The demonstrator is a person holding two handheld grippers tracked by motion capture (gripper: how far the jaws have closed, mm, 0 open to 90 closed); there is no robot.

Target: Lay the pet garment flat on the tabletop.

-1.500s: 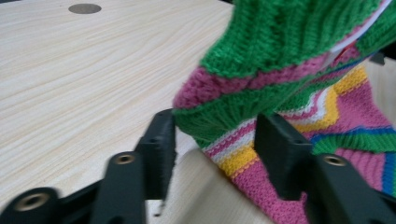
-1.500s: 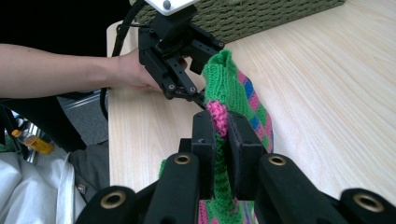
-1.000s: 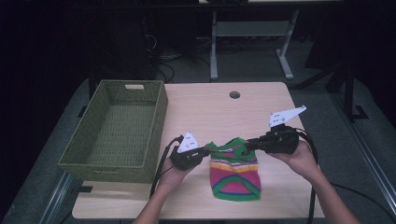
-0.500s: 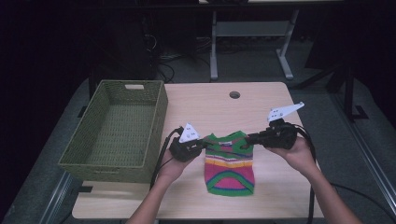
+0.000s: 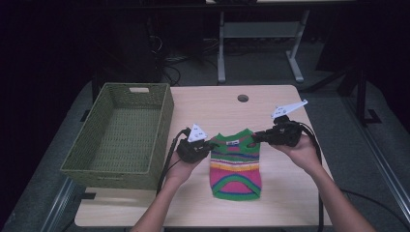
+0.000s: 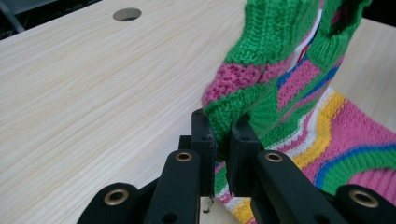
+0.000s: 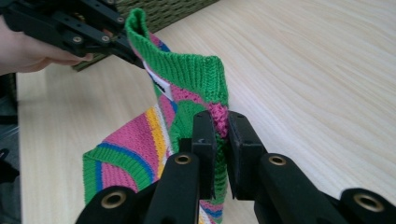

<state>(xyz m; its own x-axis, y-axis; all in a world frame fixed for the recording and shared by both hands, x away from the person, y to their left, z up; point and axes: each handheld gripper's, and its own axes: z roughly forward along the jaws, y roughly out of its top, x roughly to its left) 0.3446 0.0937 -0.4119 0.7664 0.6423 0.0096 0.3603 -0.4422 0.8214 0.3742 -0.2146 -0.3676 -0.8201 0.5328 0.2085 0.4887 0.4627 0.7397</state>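
High view: striped knitted sweater (image 5: 235, 166) lies mid-counter (image 5: 212, 104), top edge lifted between left gripper (image 5: 211, 144) and right gripper (image 5: 256, 137); green woven basket (image 5: 121, 133) stands at counter left; round hole (image 5: 242, 98) sits near the far edge.
Left gripper view: jaws closed on the sweater (image 6: 299, 98), at a green-and-pink shoulder edge.
Right gripper view: jaws clamped on the opposite shoulder of the sweater (image 7: 187, 79); left gripper (image 7: 133, 56) holds the far corner.
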